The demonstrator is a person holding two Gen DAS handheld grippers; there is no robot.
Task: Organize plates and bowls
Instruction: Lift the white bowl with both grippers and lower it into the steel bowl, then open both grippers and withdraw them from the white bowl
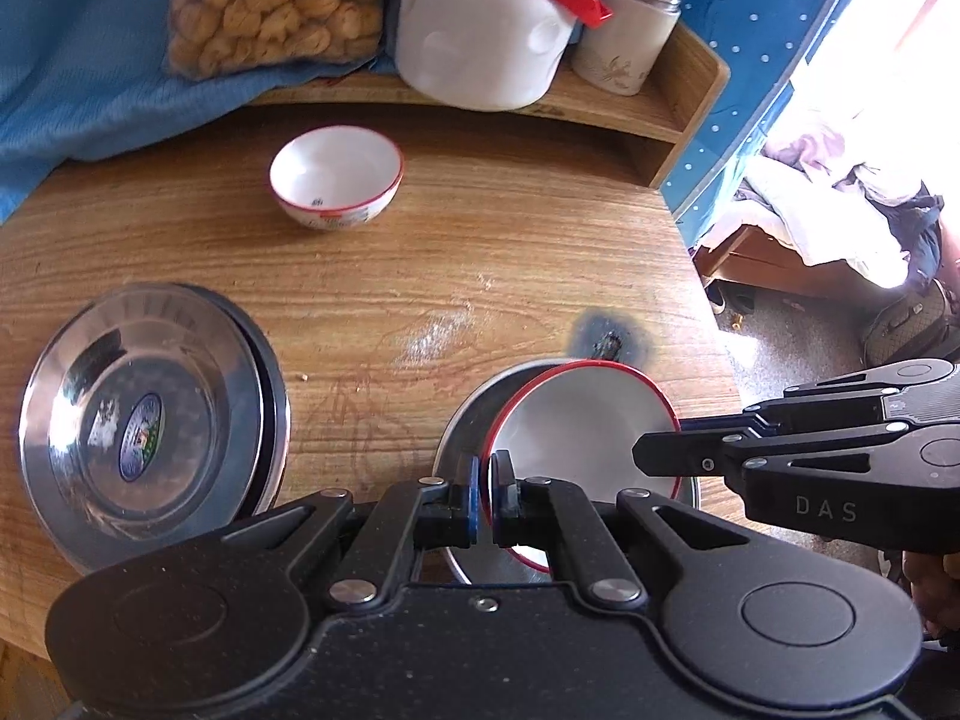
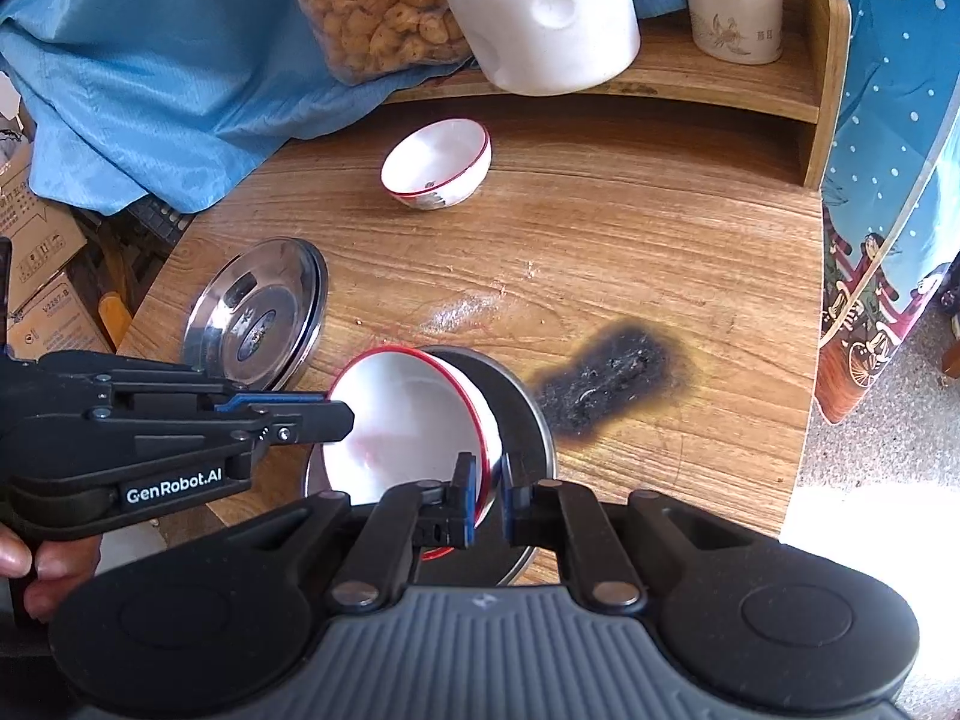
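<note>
Both claws clamp the rim of a glossy white bowl edged in red: the left claw on one side, the right claw on the opposite side. The bowl is tipped, its mouth facing the left claw's side, above a round steel plate on the grainy wooden tabletop (a charred black patch lies just beside). A second white bowl sits upright farther back. Two stacked mirror-bright steel plates lie well apart.

Scorched wooden table: white bowl, stacked steel plates, perhaps another steel plate nearer.
</note>
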